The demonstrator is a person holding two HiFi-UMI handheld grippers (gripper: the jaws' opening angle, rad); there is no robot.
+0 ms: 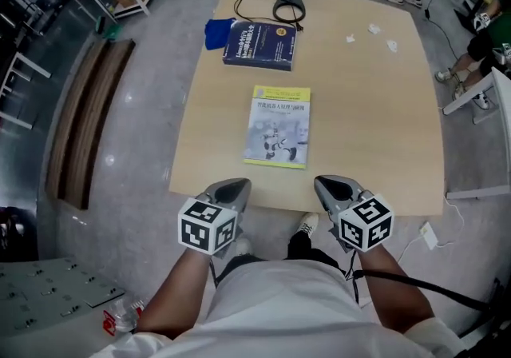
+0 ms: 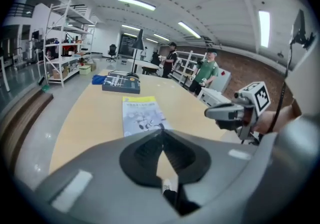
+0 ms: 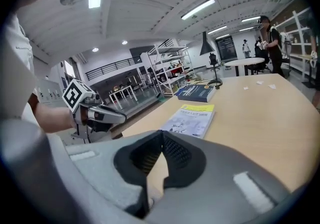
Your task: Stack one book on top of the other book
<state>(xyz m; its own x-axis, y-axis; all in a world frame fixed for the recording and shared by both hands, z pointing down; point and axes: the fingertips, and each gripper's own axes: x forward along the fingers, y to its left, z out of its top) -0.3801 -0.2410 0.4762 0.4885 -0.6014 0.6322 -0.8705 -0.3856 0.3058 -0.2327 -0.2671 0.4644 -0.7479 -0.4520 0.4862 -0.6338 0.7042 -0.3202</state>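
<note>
A thin yellow-and-pale-blue book (image 1: 278, 126) lies flat at the middle of the wooden table (image 1: 375, 133). Beyond it, near the far edge, lies a thicker dark blue book (image 1: 260, 45). Both grippers hover over the table's near edge, short of the yellow book. My left gripper (image 1: 237, 184) is shut with nothing in it, and my right gripper (image 1: 323, 182) is likewise shut and empty. In the left gripper view the jaws (image 2: 162, 131) meet in front of the yellow book (image 2: 142, 113), with the dark book (image 2: 121, 83) further off. The right gripper view shows its closed tips (image 3: 162, 133), the yellow book (image 3: 192, 117) and the dark book (image 3: 196, 92).
A black lamp base with its cable (image 1: 289, 6) and a blue cloth (image 1: 217, 33) sit by the dark book. Small paper scraps (image 1: 372, 29) lie at the table's far right. A wooden bench (image 1: 88, 121) runs along the left; another person (image 1: 487, 37) sits at the right.
</note>
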